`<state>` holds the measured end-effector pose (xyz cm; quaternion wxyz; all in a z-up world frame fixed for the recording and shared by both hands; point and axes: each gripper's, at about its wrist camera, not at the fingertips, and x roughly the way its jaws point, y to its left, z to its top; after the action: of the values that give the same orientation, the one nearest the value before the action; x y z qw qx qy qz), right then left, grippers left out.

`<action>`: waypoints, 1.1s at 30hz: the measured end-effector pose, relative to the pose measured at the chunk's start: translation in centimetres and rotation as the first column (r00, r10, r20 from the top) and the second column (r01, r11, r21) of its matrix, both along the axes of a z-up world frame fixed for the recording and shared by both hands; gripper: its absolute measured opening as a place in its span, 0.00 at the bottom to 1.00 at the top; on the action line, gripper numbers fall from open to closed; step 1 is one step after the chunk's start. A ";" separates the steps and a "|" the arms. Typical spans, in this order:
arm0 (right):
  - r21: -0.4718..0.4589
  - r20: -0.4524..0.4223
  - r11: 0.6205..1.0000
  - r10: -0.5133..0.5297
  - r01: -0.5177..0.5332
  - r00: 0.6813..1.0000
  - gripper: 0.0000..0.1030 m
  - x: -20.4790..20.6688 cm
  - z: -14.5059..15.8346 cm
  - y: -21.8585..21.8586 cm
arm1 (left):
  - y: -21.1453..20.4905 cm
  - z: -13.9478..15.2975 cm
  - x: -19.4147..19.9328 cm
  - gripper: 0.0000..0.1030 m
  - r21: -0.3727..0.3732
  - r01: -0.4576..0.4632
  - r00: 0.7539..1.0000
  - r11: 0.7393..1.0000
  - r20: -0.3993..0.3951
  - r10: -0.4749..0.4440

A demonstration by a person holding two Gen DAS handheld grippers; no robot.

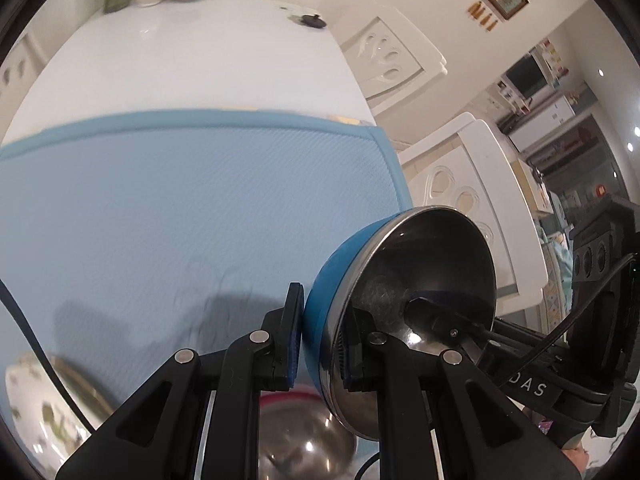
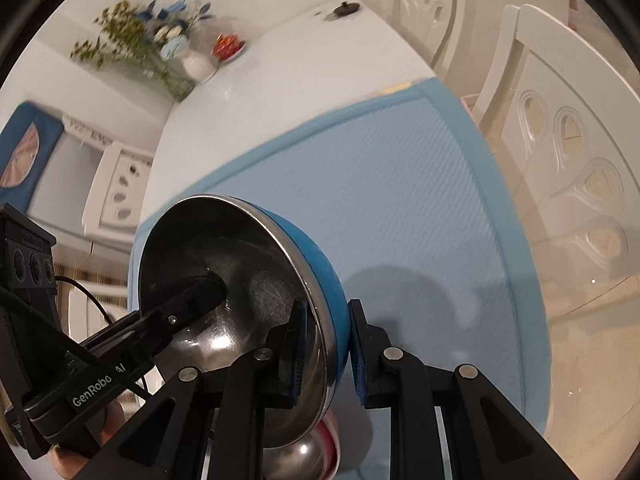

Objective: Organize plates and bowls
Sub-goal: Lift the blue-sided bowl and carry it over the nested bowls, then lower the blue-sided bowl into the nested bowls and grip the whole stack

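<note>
A blue bowl with a steel inside (image 1: 404, 300) is held tilted on its edge above the light blue mat (image 1: 180, 208). My left gripper (image 1: 318, 344) is shut on its rim, one finger outside, one inside. My right gripper (image 2: 326, 352) is shut on the opposite rim of the same bowl (image 2: 248, 280). Each view shows the other gripper behind the bowl. A red-rimmed steel bowl (image 1: 304, 436) sits below, also seen in the right wrist view (image 2: 308, 452). A white floral plate or bowl (image 1: 44, 408) lies at the lower left.
The mat (image 2: 400, 200) lies on a white table (image 1: 192, 64). A vase of flowers (image 2: 160, 52), a red dish (image 2: 228, 46) and a small black object (image 2: 346, 9) stand at the far end. White chairs (image 2: 560, 140) stand along the table's right side.
</note>
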<state>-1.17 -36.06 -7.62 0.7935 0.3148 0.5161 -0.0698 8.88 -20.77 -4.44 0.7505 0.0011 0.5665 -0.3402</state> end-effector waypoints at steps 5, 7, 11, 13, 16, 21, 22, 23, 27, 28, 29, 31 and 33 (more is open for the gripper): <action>0.024 -0.035 0.998 0.052 -0.051 0.998 0.18 -1.5 0.1 2.7 | 2.8 -0.5 -2.5 0.12 0.016 -0.046 0.999 0.999 -0.018 0.046; 0.022 -0.050 0.997 0.080 -0.079 0.996 0.18 -2.0 0.1 3.8 | 3.9 -0.8 -3.4 0.12 0.018 -0.065 0.997 0.998 -0.032 0.066; 0.029 -0.080 0.991 0.130 -0.128 0.988 0.18 -2.7 -0.3 5.7 | 6.2 -1.5 -5.5 0.12 0.027 -0.102 0.993 0.994 -0.051 0.103; 0.034 -0.096 0.988 0.152 -0.149 0.984 0.18 -3.2 -0.8 6.4 | 7.1 -2.1 -6.4 0.12 0.034 -0.121 0.990 0.992 -0.066 0.123; 0.038 -0.133 0.983 0.186 -0.182 0.974 0.19 -4.1 -2.0 7.7 | 8.1 -3.3 -7.5 0.12 0.044 -0.144 0.984 0.989 -0.102 0.147; 0.058 -0.183 0.976 0.218 -0.211 0.959 0.19 -4.9 -3.7 8.7 | 9.0 -5.0 -8.4 0.12 0.054 -0.152 0.976 0.987 -0.147 0.158; 0.060 -0.191 0.975 0.221 -0.213 0.956 0.19 -4.9 -3.9 8.8 | 9.2 -5.1 -8.6 0.12 0.055 -0.153 0.976 0.987 -0.150 0.159; 0.061 -0.199 0.974 0.224 -0.216 0.954 0.19 -4.9 -4.1 8.9 | 9.2 -5.3 -8.8 0.12 0.058 -0.152 0.975 0.987 -0.152 0.159; 0.060 -0.223 0.973 0.229 -0.221 0.948 0.19 -5.1 -4.9 9.2 | 9.2 -5.6 -9.7 0.12 0.086 -0.141 0.980 0.986 -0.128 0.152; 0.058 -0.227 0.973 0.229 -0.222 0.947 0.19 -5.1 -5.0 9.3 | 9.1 -5.6 -9.8 0.12 0.095 -0.137 0.982 0.986 -0.117 0.148; 0.053 -0.232 0.973 0.230 -0.224 0.945 0.19 -5.2 -5.2 9.3 | 9.1 -5.6 -10.0 0.12 0.108 -0.133 0.985 0.985 -0.097 0.143; 0.048 -0.240 0.973 0.229 -0.224 0.943 0.19 -5.2 -5.5 9.4 | 8.9 -5.5 -10.3 0.13 0.139 -0.116 0.990 0.983 -0.060 0.126; 0.045 -0.249 0.974 0.227 -0.222 0.942 0.19 -5.3 -5.8 9.3 | 8.7 -5.5 -10.5 0.14 0.163 -0.096 0.994 0.982 -0.037 0.103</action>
<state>-6.43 -26.77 -13.41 0.7215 0.2490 0.6460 -0.0142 -1.59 -12.10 -9.93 0.7511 0.0258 0.6082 -0.2554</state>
